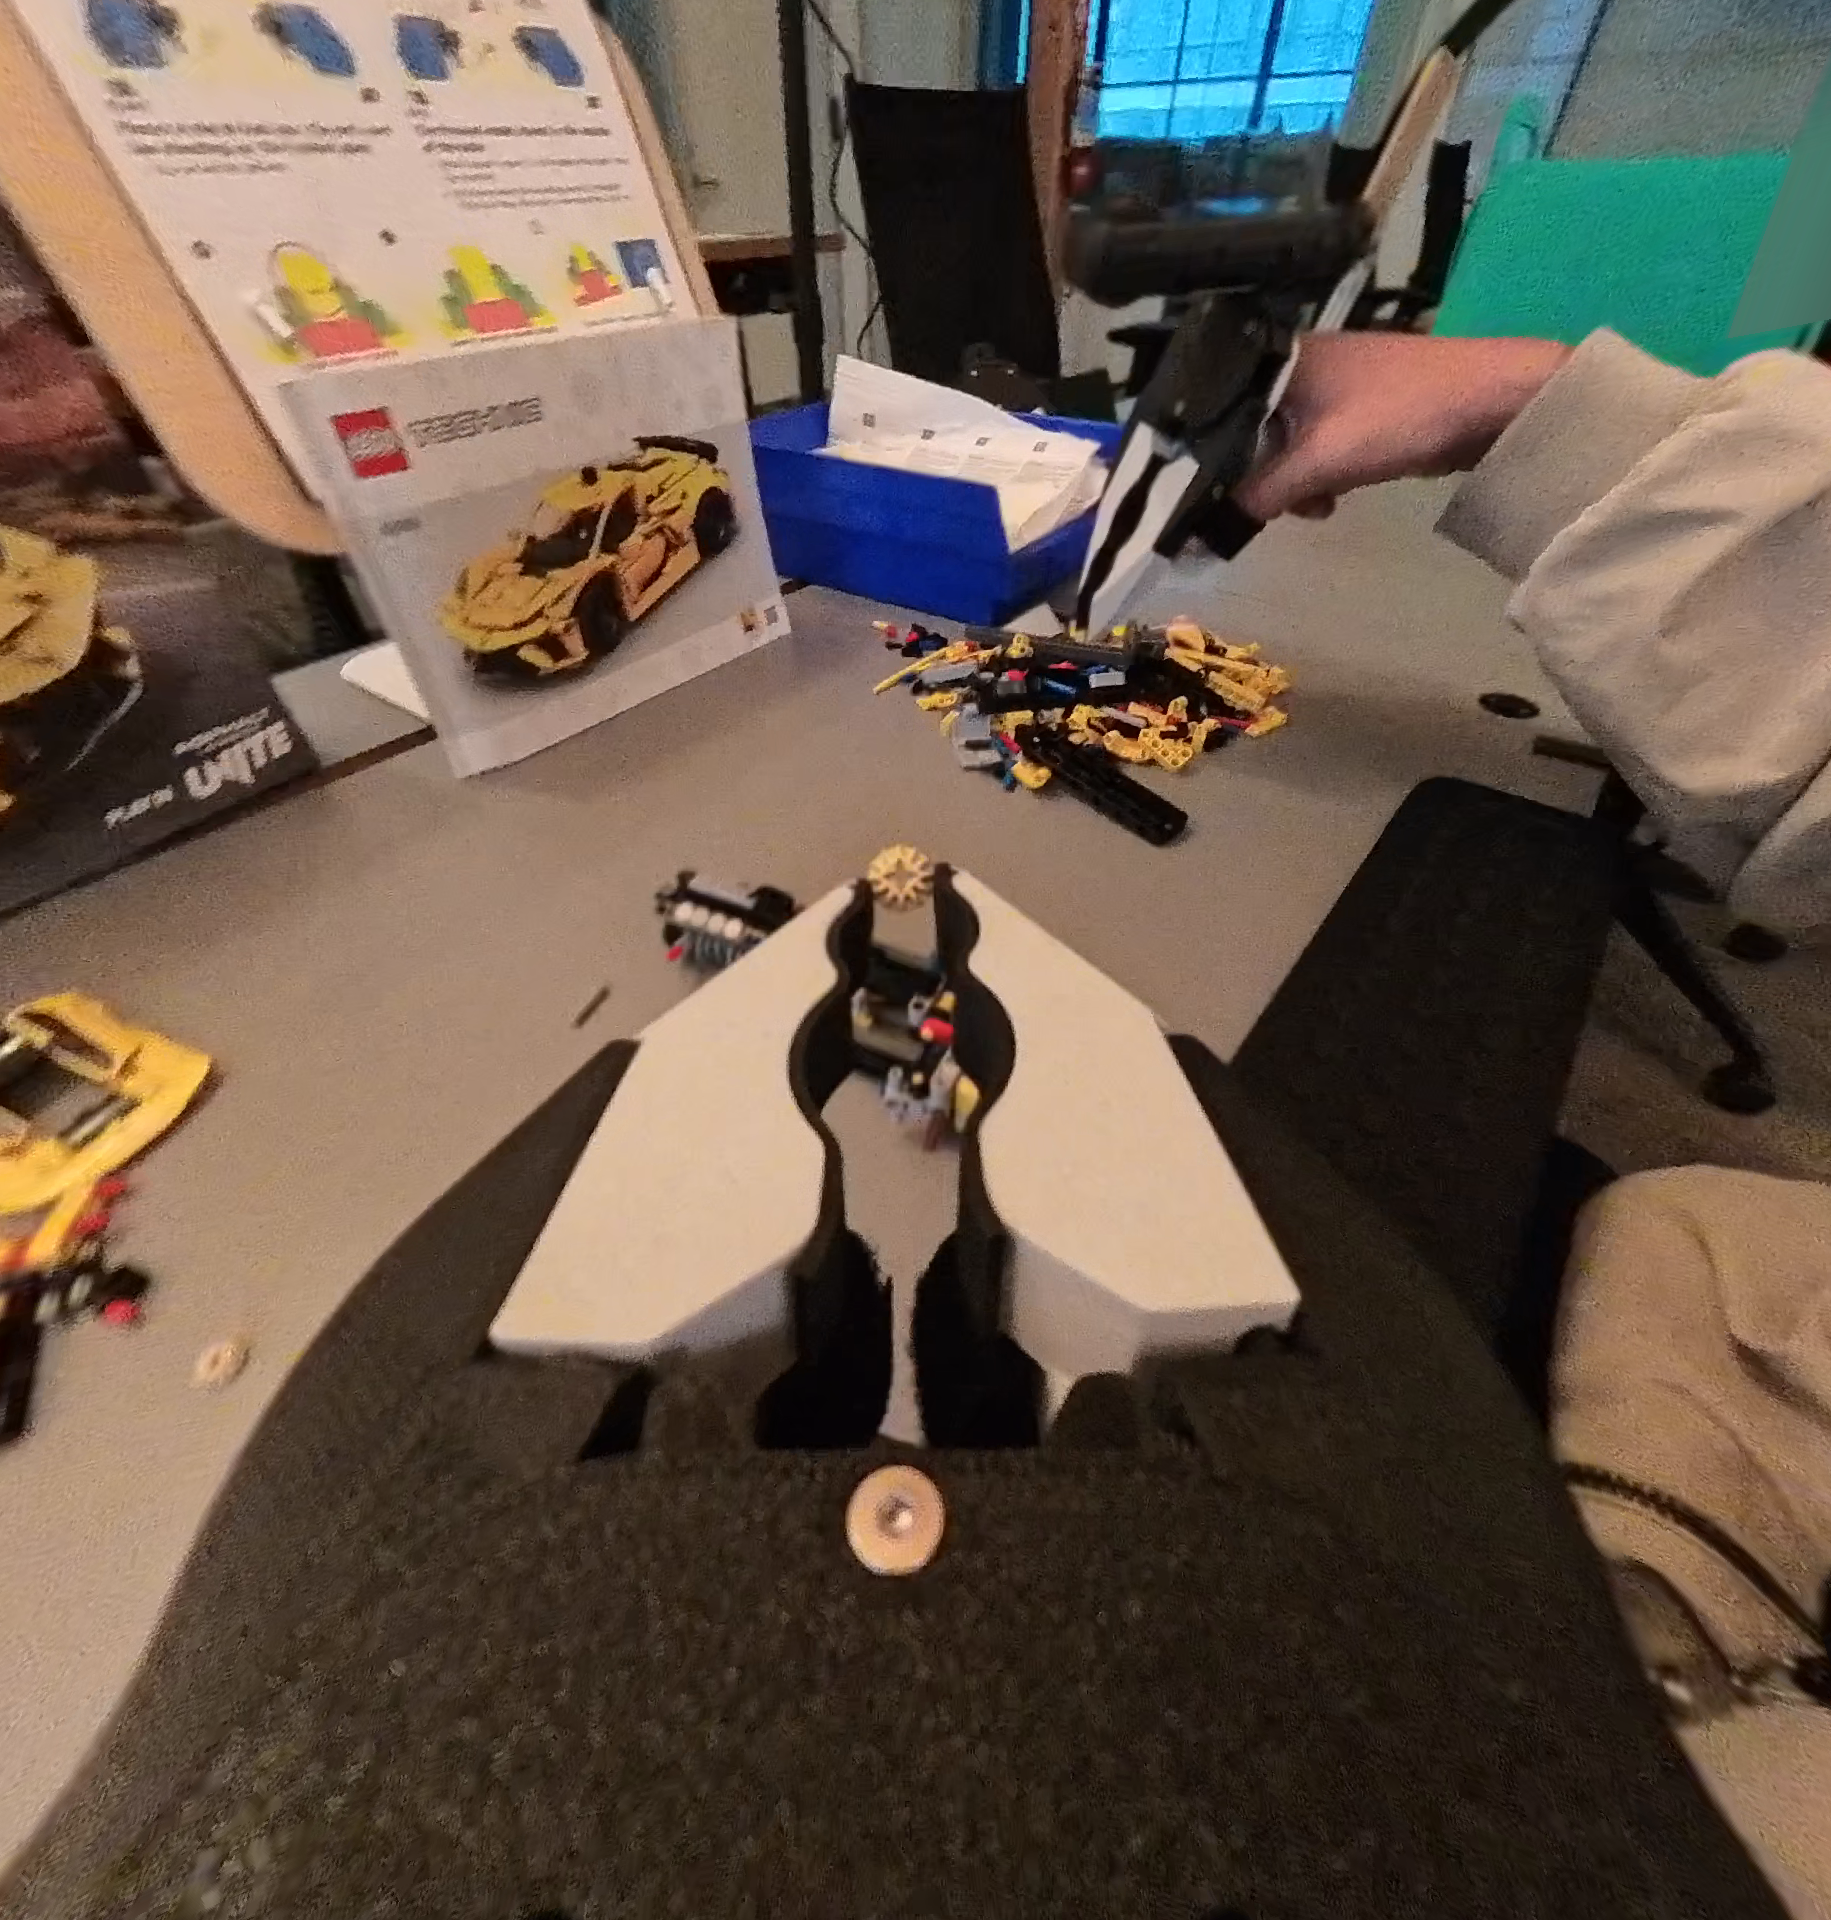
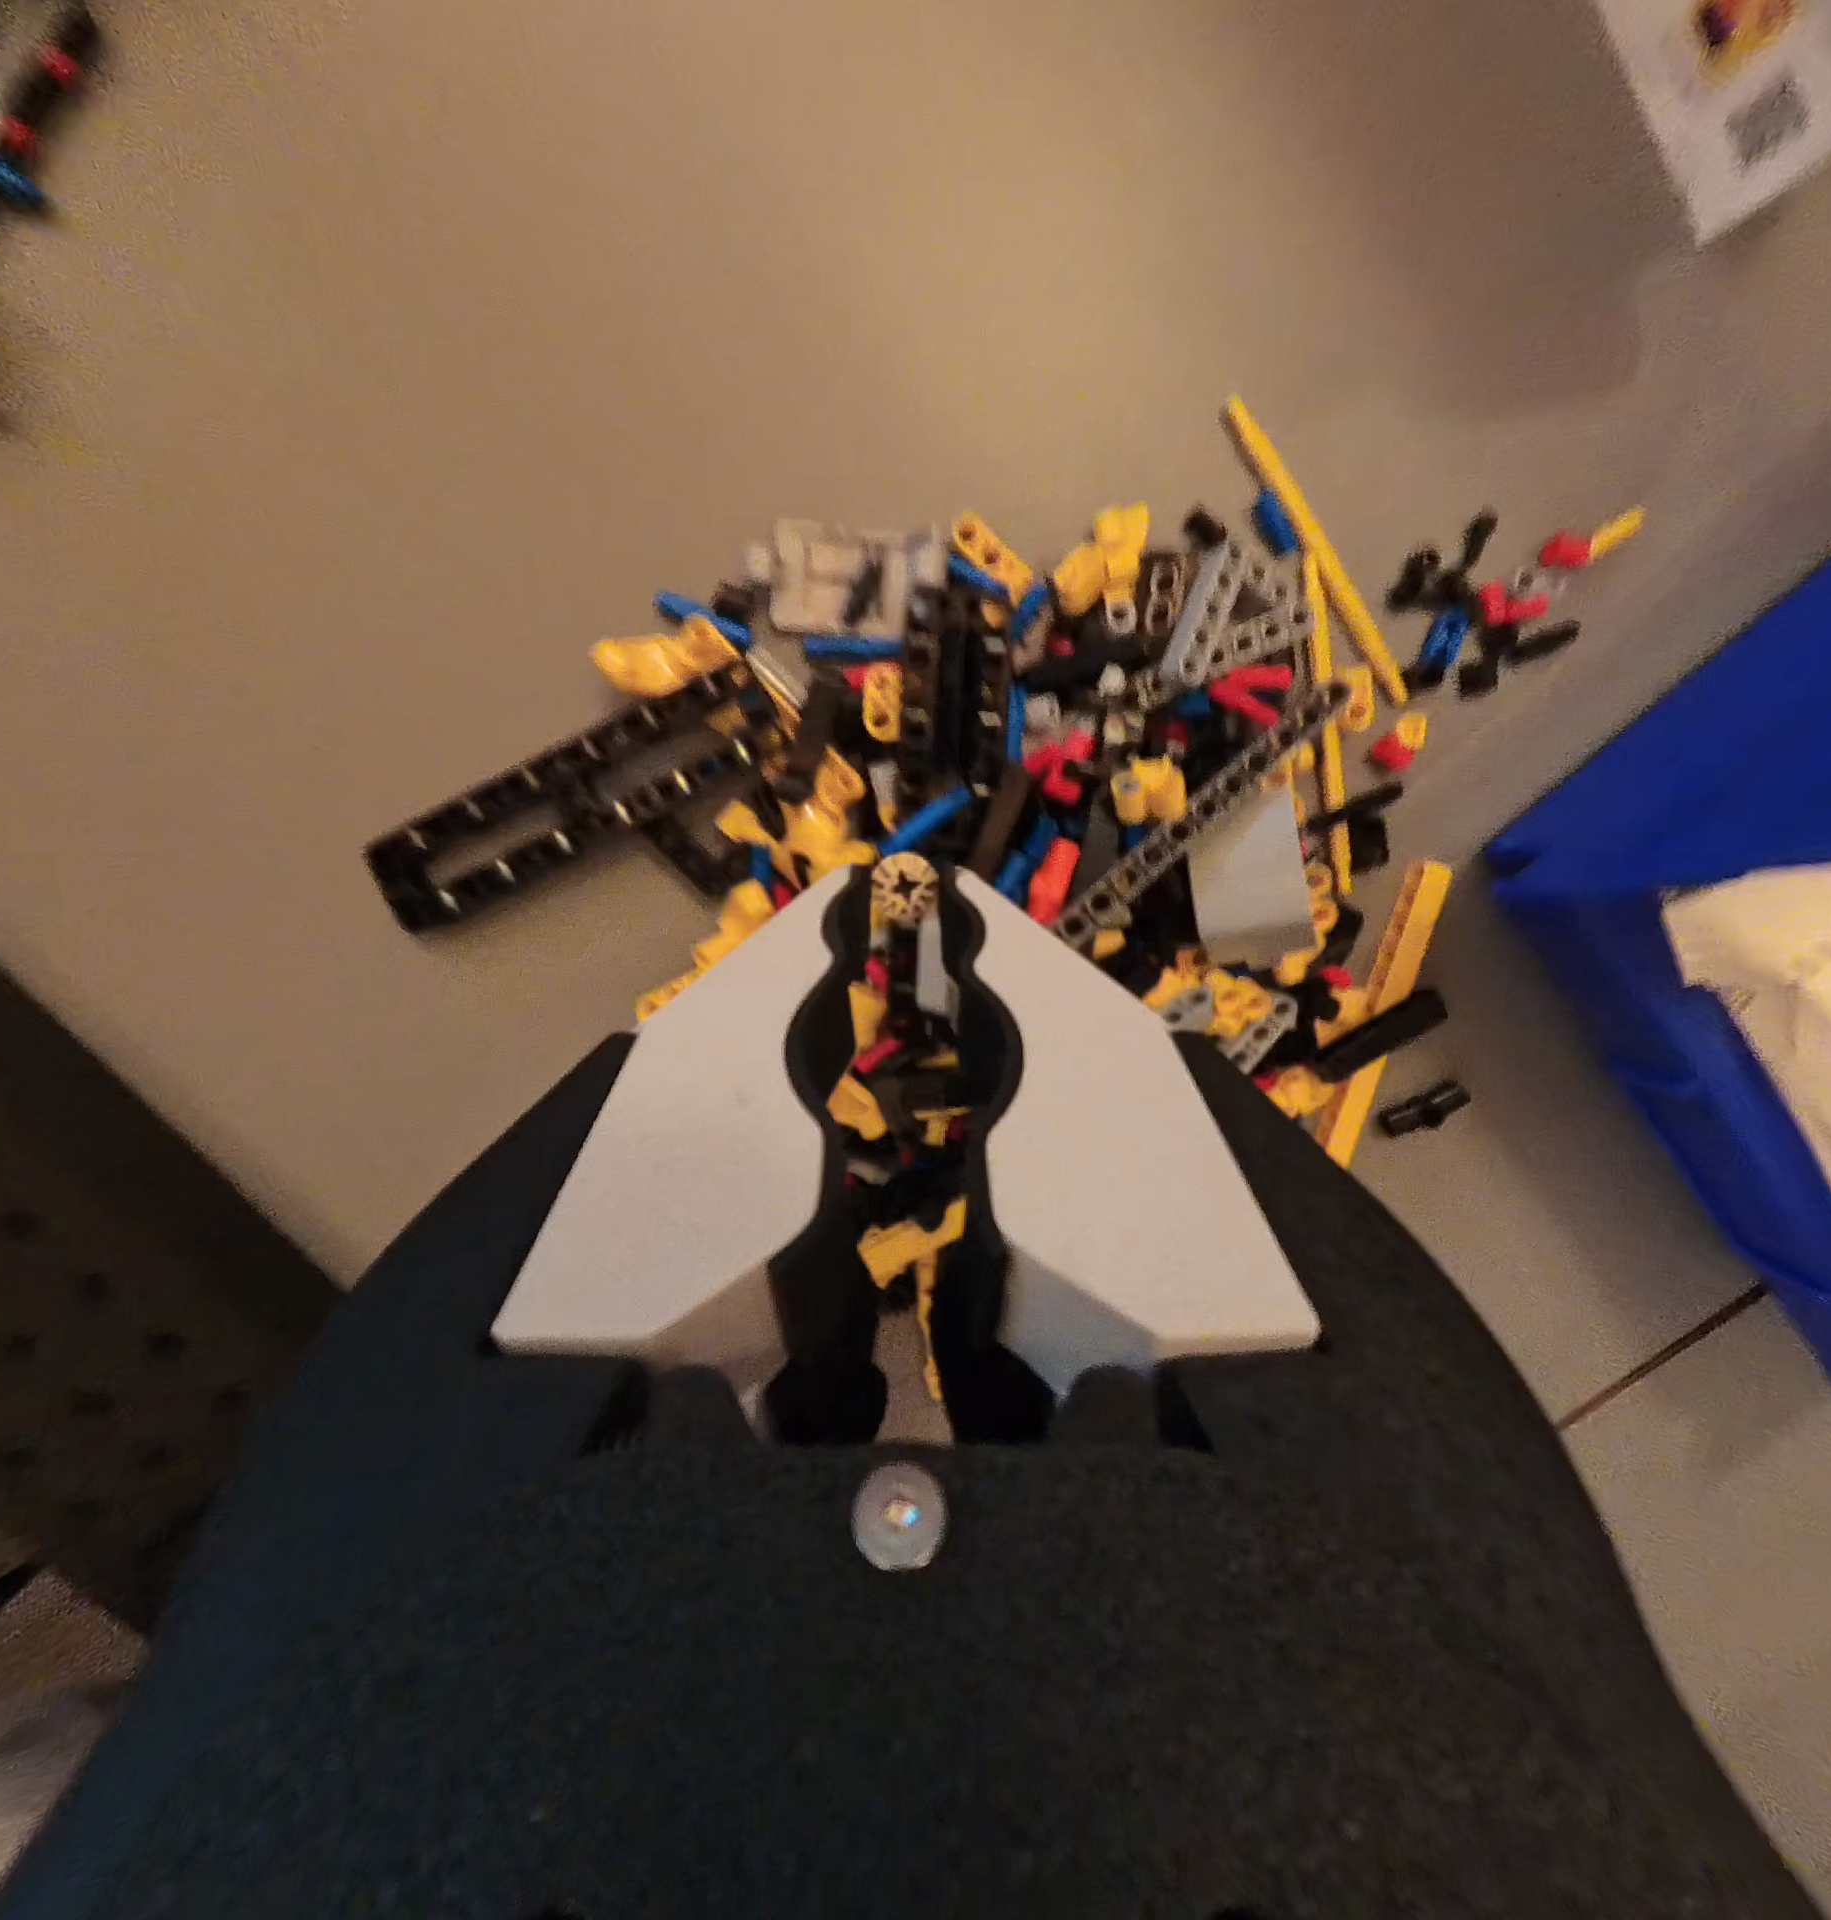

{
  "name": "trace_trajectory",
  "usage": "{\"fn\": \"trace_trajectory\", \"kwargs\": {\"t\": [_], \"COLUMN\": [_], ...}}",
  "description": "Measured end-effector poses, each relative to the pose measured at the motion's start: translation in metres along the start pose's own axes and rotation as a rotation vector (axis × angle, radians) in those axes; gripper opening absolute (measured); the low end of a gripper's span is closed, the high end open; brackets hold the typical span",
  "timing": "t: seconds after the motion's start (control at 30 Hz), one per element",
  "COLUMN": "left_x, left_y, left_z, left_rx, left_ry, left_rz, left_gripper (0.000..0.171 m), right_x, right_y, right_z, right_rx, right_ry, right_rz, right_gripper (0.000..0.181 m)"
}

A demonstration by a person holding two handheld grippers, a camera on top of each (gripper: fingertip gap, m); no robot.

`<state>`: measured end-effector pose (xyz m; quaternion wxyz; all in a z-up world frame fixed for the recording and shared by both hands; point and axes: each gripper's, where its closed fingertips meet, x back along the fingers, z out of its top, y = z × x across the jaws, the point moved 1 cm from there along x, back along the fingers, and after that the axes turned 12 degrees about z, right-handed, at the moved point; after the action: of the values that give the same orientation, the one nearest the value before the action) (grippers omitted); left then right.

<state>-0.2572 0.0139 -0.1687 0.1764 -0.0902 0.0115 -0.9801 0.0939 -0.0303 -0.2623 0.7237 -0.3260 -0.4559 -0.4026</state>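
Left wrist view: left claw [image 1: 900,878] pinches a small tan gear [image 1: 898,876] at its very tips, held above the grey surface [image 1: 475,935]. Seen through the gap between its fingers, a small grey-black sub-assembly [image 1: 916,1049] sits on the surface; another small assembly [image 1: 719,920] lies just left of the tips. Further off: brick pile [image 1: 1087,696], blue bin [image 1: 911,520] with paper in it, booklet [image 1: 547,540] showing a yellow car, and a yellow car-body section [image 1: 59,1101] at left. Right claw [image 1: 1082,618] points steeply down, tips at the far edge of the pile, a hand [image 1: 1378,426] on its grip.

Right wrist view: right claw [image 2: 903,888] also grips a tan gear [image 2: 903,886] at the tips, right over the near side of the pile [image 2: 1046,748]. A long black frame [image 2: 578,810] sticks out of the pile at left; blue bin [image 2: 1721,831] at right.

Handling, my read: the gears are light, rigid, small and toothed. A tip pinch across the rim works, but they're slick plastic and could pop out sideways if squeezed off-centre.

View differences: only the left view shows the sub-assemblies, booklet, car body and the right claw's pose. Only the right view shows that the right claw is holding a gear, plus pile detail.
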Motion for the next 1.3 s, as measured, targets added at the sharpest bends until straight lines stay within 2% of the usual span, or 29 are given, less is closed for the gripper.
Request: {"fn": "trace_trajectory", "kwargs": {"t": [0.03, 0.1, 0.13, 0.2, 0.23, 0.27, 0.33, 0.37, 0.4, 0.47, 0.53, 0.63, 0.77, 0.8, 0.83, 0.93, 0.97, 1.03, 1.13, 1.17, 1.23, 1.3], "left_x": [-0.018, -0.051, -0.067, -0.095, -0.107, -0.116, -0.128, -0.13, -0.131, -0.131, -0.13, -0.127, -0.135, -0.137, -0.138, -0.137, -0.135, -0.126, -0.089, -0.072, -0.04, -0.021], "left_y": [0.007, 0.013, 0.014, 0.011, 0.008, 0.008, 0.01, 0.011, 0.015, 0.024, 0.03, 0.032, 0.035, 0.036, 0.036, 0.035, 0.033, 0.015, -0.06, -0.09, -0.142, -0.177], "left_z": [0.006, 0.019, 0.024, 0.031, 0.034, 0.035, 0.031, 0.028, 0.023, 0.011, 0.008, 0.01, 0.0, -0.002, -0.003, -0.005, -0.007, -0.019, -0.051, -0.059, -0.075, -0.097], "left_rx": [-0.031, -0.106, -0.146, -0.21, -0.228, -0.258, -0.363, -0.407, -0.431, -0.449, -0.494, -0.515, -0.552, -0.554, -0.551, -0.534, -0.511, -0.469, -0.287, -0.185, 0.005, 0.091], "left_ry": [0.01, 0.054, 0.072, 0.117, 0.147, 0.177, 0.239, 0.262, 0.28, 0.295, 0.283, 0.274, 0.236, 0.222, 0.215, 0.193, 0.174, 0.067, -0.197, -0.243, -0.318, -0.411], "left_rz": [-0.009, 0.006, 0.022, 0.075, 0.113, 0.135, 0.2, 0.23, 0.237, 0.221, 0.211, 0.209, 0.182, 0.17, 0.162, 0.167, 0.161, 0.18, 0.322, 0.376, 0.471, 0.552], "left_gripper": [0.012, 0.012, 0.012, 0.012, 0.012, 0.012, 0.012, 0.012, 0.012, 0.012, 0.012, 0.011, 0.012, 0.012, 0.012, 0.009, 0.01, 0.027, 0.03, 0.03, 0.029, 0.033], "right_x": [-0.003, -0.002, 0.002, 0.013, 0.017, 0.02, 0.021, 0.02, 0.016, 0.003, -0.003, -0.005, -0.01, -0.015, -0.016, -0.017, -0.015, -0.006, 0.002, 0.006, 0.014, 0.018], "right_y": [0.006, 0.012, 0.011, -0.003, -0.019, -0.041, -0.102, -0.127, -0.143, -0.155, -0.153, -0.158, -0.165, -0.164, -0.166, -0.159, -0.145, -0.107, -0.019, 0.002, 0.023, 0.037], "right_z": [-0.009, -0.008, 0.0, 0.034, 0.056, 0.082, 0.13, 0.145, 0.155, 0.161, 0.162, 0.16, 0.161, 0.161, 0.16, 0.161, 0.16, 0.141, 0.063, 0.036, 0.005, -0.007], "right_rx": [-0.006, 0.001, 0.015, 0.037, 0.037, 0.028, 0.012, -0.006, -0.04, -0.103, -0.134, -0.129, -0.114, -0.112, -0.098, -0.102, -0.127, -0.171, -0.235, -0.249, -0.265, -0.309], "right_ry": [0.008, 0.079, 0.135, 0.315, 0.425, 0.548, 0.784, 0.854, 0.886, 0.88, 0.917, 0.93, 0.903, 0.885, 0.877, 0.881, 0.904, 0.902, 0.696, 0.61, 0.516, 0.509], "right_rz": [-0.008, -0.035, -0.049, -0.049, -0.003, 0.093, 0.431, 0.599, 0.73, 0.882, 0.919, 1.009, 1.047, 1.033, 1.03, 0.968, 0.878, 0.636, 0.016, -0.122, -0.223, -0.252], "right_gripper": [0.016, 0.037, 0.043, 0.041, 0.037, 0.034, 0.035, 0.035, 0.035, 0.04, 0.037, 0.02, 0.021, 0.018, 0.004, 0.003, 0.002, 0.003, 0.003, 0.002, 0.008, 0.011]}}
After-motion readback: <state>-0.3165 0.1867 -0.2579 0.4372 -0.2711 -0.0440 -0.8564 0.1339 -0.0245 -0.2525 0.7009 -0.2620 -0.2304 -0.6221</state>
